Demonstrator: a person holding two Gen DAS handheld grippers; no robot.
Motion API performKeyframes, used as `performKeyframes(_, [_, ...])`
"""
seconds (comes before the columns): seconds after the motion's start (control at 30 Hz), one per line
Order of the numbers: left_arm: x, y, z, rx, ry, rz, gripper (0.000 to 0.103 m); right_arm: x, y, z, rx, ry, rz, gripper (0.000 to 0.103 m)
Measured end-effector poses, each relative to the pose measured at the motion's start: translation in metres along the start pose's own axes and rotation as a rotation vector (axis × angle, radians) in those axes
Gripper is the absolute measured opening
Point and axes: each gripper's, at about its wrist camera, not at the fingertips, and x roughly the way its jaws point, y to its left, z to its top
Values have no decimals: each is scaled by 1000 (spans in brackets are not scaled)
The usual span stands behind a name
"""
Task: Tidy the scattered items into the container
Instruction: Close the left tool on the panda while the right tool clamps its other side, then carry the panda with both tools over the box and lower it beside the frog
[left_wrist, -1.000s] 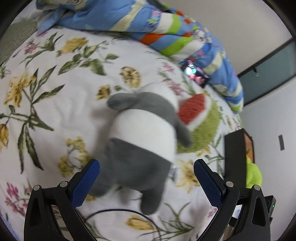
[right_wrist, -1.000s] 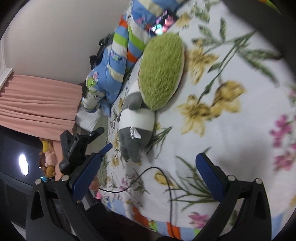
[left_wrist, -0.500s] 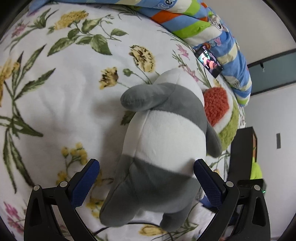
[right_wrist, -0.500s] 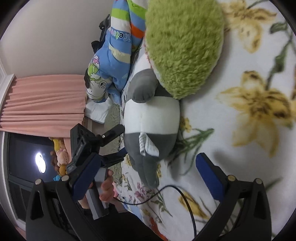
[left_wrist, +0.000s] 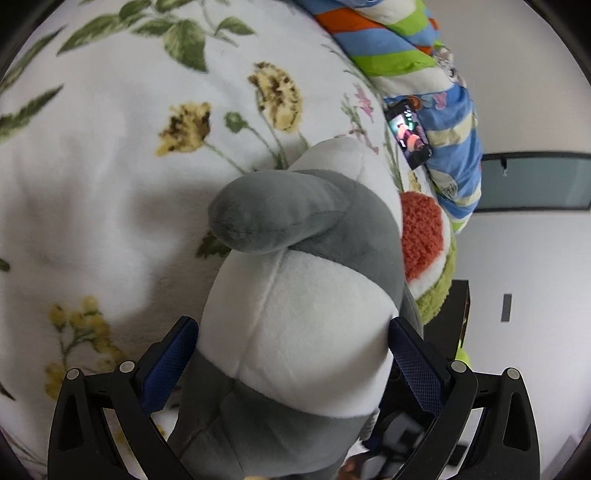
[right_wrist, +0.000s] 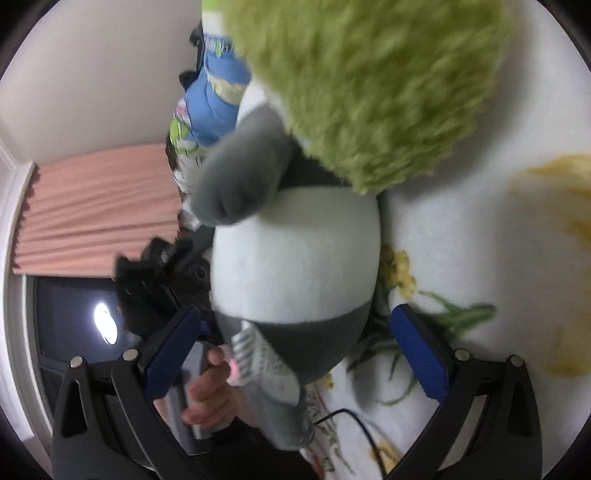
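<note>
A grey and white plush toy (left_wrist: 295, 314) lies on the flowered bed sheet (left_wrist: 92, 203). My left gripper (left_wrist: 293, 365) is open, its blue pads on either side of the toy's white belly, touching or nearly so. A watermelon-slice plush, red and green (left_wrist: 424, 251), lies just beyond the toy. In the right wrist view the same plush toy (right_wrist: 295, 258) fills the middle, and the green back of the watermelon plush (right_wrist: 369, 81) sits above it. My right gripper (right_wrist: 295, 343) is open around the toy's lower body.
A striped blue, green and orange blanket (left_wrist: 406, 55) lies at the far edge of the bed, with a lit phone (left_wrist: 408, 134) beside it. A black cable (right_wrist: 351, 417) runs over the sheet. A pink curtain (right_wrist: 92, 203) and dark window (right_wrist: 74, 314) lie past the bed.
Both grippers have moved in towards the grey and white plush toy. It now sits between the jaws of each. The jaws have stayed open.
</note>
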Motion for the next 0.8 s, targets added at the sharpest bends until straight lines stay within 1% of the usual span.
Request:
performKeyframes(0.07, [4, -1, -2, -4, 5, -6, 101, 5, 4, 0, -29, 2, -2, 103])
performKeyframes(0.13, [10, -3, -4, 9, 18, -10, 101, 5, 6, 1, -27, -14, 2, 103])
performKeyframes(0.2, [14, -4, -5, 2, 14, -14, 102, 5, 3, 3, -2, -22, -8, 99])
performKeyframes(0.27, [14, -3, -8, -6, -25, -8, 102, 6, 2, 5, 8, -13, -11, 90])
performKeyframes(0.3, [14, -3, -10, -8, -42, -9, 102, 6, 2, 4, 6, -10, -8, 88])
performKeyframes(0.37, [13, -4, -16, 6, -75, -7, 101, 5, 4, 3, -1, -5, -13, 82])
performKeyframes(0.47, [9, -7, -22, 35, -83, -14, 97, 3, 10, 0, -14, -2, -25, 77])
performKeyframes(0.53, [4, -7, -26, 32, -82, -28, 94, -1, 18, -3, -33, -4, -35, 75])
performKeyframes(0.63, [-5, -11, -32, 42, -92, -31, 93, -4, 31, -10, -58, -2, -42, 75])
performKeyframes(0.7, [-16, -18, -37, 59, -110, -32, 93, -3, 39, -15, -79, 1, -40, 75])
performKeyframes(0.8, [-36, -29, -47, 85, -151, -38, 93, -6, 57, -21, -110, 4, -10, 75])
